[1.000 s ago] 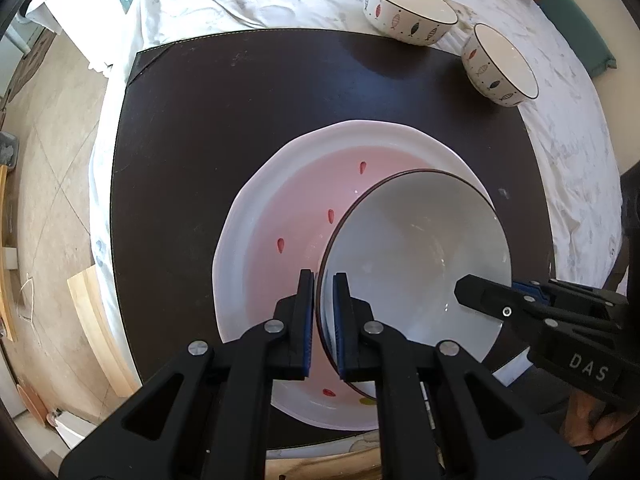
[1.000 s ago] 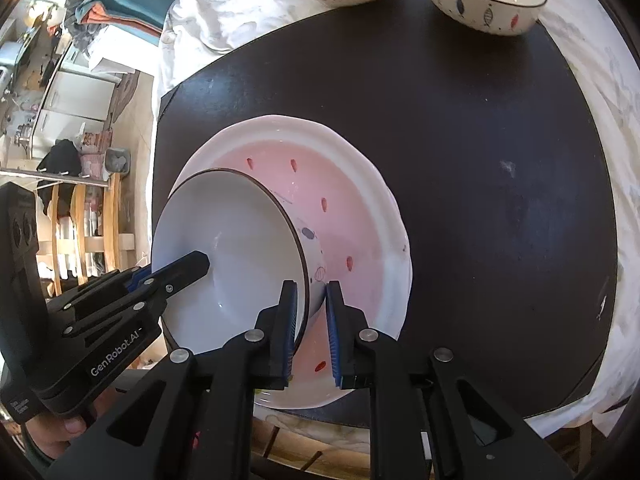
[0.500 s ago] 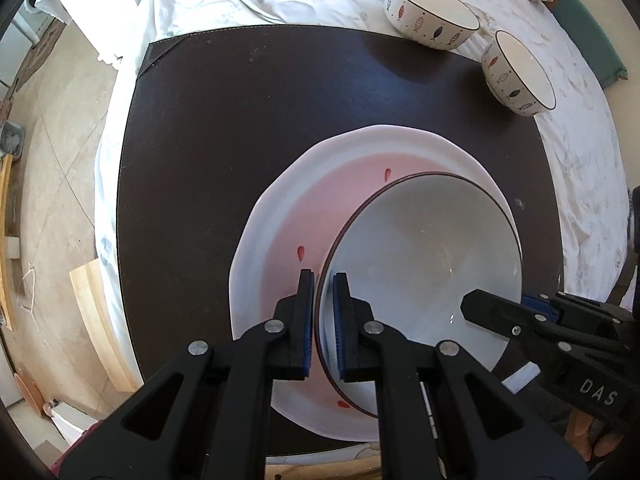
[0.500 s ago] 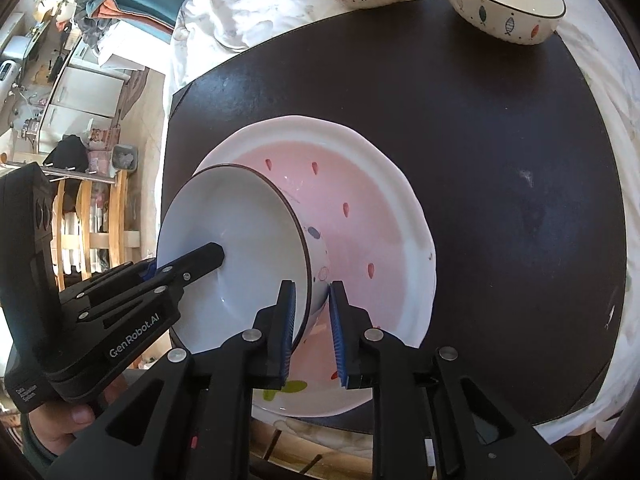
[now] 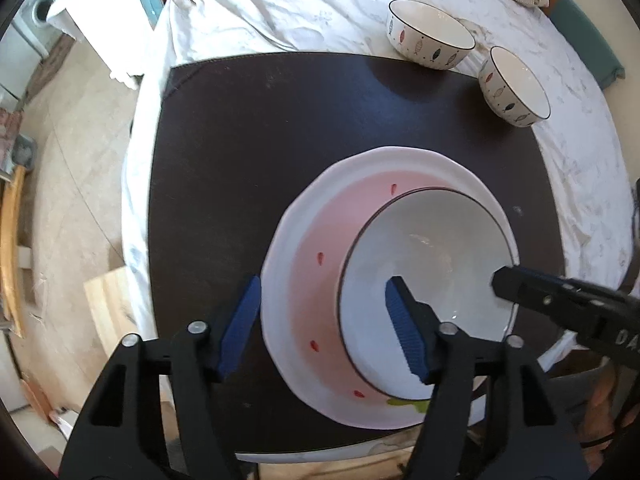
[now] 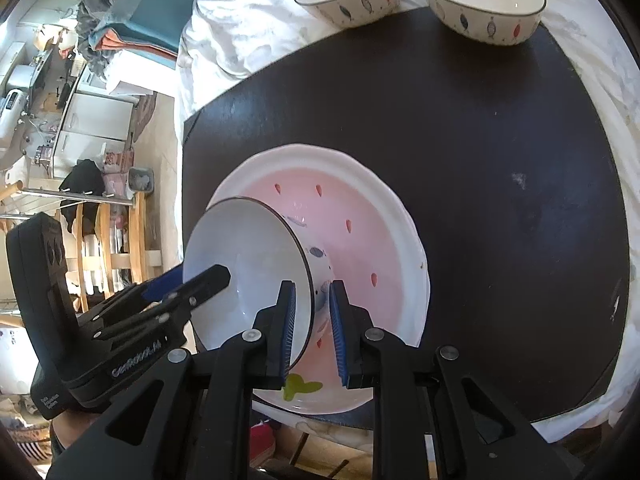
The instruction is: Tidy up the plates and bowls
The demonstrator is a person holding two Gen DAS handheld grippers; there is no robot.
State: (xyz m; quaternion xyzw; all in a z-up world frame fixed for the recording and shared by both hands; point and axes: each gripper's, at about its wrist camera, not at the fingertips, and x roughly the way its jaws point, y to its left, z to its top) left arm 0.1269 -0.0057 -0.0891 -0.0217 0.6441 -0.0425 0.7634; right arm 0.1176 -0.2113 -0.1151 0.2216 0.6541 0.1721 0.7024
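we see a white bowl (image 5: pixel 432 256) sitting in a pink plate (image 5: pixel 316 232) on the dark mat (image 5: pixel 260 128), toward the plate's near side. our left gripper (image 5: pixel 324 320) is opening, its pads clear of the bowl's rim, which lies between them. our right gripper (image 6: pixel 312 320) straddles the opposite rim; whether its pads press it, we cannot tell. two fish-patterned bowls (image 5: pixel 430 40) stand at the mat's far edge, well apart from the plate.
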